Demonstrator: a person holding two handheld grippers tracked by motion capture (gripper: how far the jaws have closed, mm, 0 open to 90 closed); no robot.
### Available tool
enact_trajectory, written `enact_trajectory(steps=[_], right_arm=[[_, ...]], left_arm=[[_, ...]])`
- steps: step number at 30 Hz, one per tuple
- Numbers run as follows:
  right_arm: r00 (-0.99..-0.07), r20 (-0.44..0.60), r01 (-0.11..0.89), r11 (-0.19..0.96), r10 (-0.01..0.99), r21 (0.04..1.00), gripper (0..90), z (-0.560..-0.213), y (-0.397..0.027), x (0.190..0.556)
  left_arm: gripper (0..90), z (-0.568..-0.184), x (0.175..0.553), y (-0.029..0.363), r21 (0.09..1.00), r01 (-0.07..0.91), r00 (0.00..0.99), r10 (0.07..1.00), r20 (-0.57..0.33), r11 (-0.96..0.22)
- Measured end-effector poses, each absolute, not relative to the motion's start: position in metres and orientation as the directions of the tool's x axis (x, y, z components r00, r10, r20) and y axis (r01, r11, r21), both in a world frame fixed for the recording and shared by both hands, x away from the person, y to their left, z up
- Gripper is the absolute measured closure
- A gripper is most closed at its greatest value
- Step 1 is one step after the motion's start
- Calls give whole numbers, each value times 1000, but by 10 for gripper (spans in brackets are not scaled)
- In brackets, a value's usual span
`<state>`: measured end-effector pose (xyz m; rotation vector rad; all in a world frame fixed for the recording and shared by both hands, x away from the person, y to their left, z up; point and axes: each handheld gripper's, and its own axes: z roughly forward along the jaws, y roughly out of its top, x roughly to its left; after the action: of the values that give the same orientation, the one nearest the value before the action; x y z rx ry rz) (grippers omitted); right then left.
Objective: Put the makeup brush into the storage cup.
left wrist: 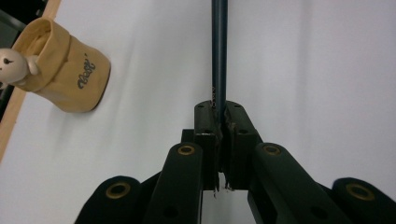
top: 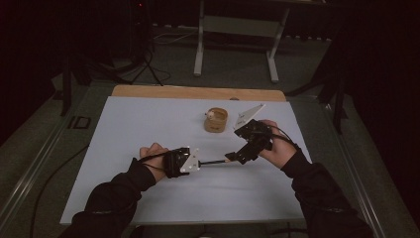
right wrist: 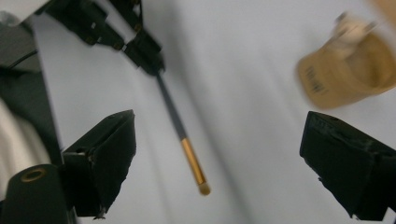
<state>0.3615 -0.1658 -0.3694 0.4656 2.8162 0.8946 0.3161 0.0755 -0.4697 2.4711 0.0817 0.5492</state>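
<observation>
A thin dark pencil-like stick with a gold band and a pale tip lies level just above the white board. My left gripper is shut on its dark end; in the left gripper view the jaws pinch the shaft. My right gripper is open over the stick's gold end. In the right gripper view its jaws stand wide apart, and the stick runs between them without touching. The left gripper holds the stick's far end there.
A tan pouch-like cup with a small pale figure at its rim stands on the white board, beyond the grippers. A wooden strip edges the board's far side. A metal table frame stands on the floor behind.
</observation>
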Motion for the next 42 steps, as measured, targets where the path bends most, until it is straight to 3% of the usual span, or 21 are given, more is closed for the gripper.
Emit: enact_trajectory(steps=[3, 4, 10, 15, 24, 42], right_arm=[[-919, -58, 259, 711, 389, 654, 132, -364, -171, 358], [-917, -44, 267, 692, 396, 671, 130, -363, -173, 357], [-896, -97, 239, 654, 434, 718, 133, -360, -178, 350], [-865, -80, 252, 567, 495, 784, 131, -354, -191, 343], [-838, -91, 243, 516, 538, 822, 127, -347, -204, 335], [-808, -130, 216, 495, 574, 841, 117, -346, -208, 325]], left_arm=[[862, -469, 316, 75, 585, -51, 913, 199, 355, -809], [862, -467, 318, 76, 621, -22, 924, 220, 311, -783], [862, -463, 321, 76, 664, 29, 931, 263, 255, -748], [862, -463, 325, 81, 711, 112, 943, 299, 143, -694], [862, -465, 329, 91, 793, 227, 940, 341, -26, -566], [863, -468, 332, 102, 864, 324, 908, 384, -170, -384]])
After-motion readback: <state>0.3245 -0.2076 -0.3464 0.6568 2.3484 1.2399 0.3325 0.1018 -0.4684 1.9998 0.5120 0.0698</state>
